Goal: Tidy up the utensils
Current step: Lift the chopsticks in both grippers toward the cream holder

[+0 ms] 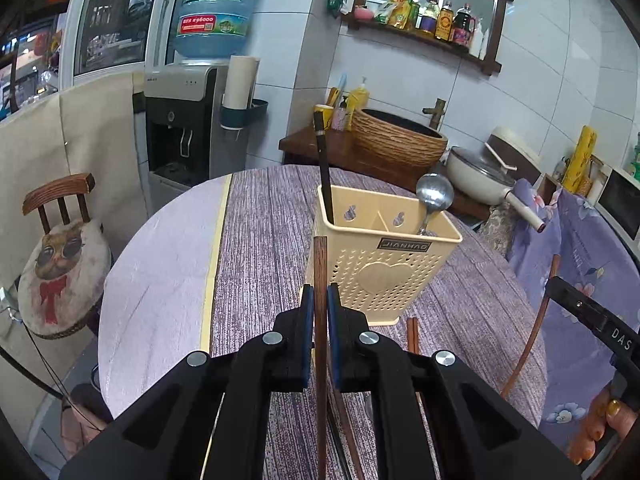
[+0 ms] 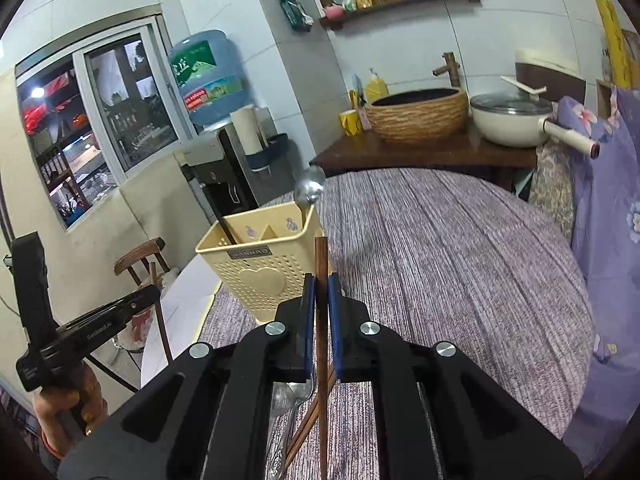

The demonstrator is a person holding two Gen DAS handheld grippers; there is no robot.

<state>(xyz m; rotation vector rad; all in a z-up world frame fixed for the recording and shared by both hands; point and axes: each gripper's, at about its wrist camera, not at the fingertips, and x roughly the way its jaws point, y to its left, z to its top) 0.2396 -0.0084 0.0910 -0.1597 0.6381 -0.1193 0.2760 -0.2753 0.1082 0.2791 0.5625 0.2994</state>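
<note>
Partly done: spoon [image 1: 434,194] and dark utensil [image 1: 324,168] in holder [image 1: 384,256]. Left gripper [image 1: 318,308] and right gripper [image 2: 321,300] jaws each pinching a chopstick [image 1: 320,276]. More utensils [image 2: 296,408] left on near tabletop [image 1: 256,240].

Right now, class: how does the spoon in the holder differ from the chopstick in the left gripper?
The spoon is shiny metal; the chopstick is brown wood. The spoon leans in the yellow holder; the chopstick stands upright, clamped in the left gripper. The spoon's end is a round bowl; the chopstick's is square. Both are utensils.
</note>
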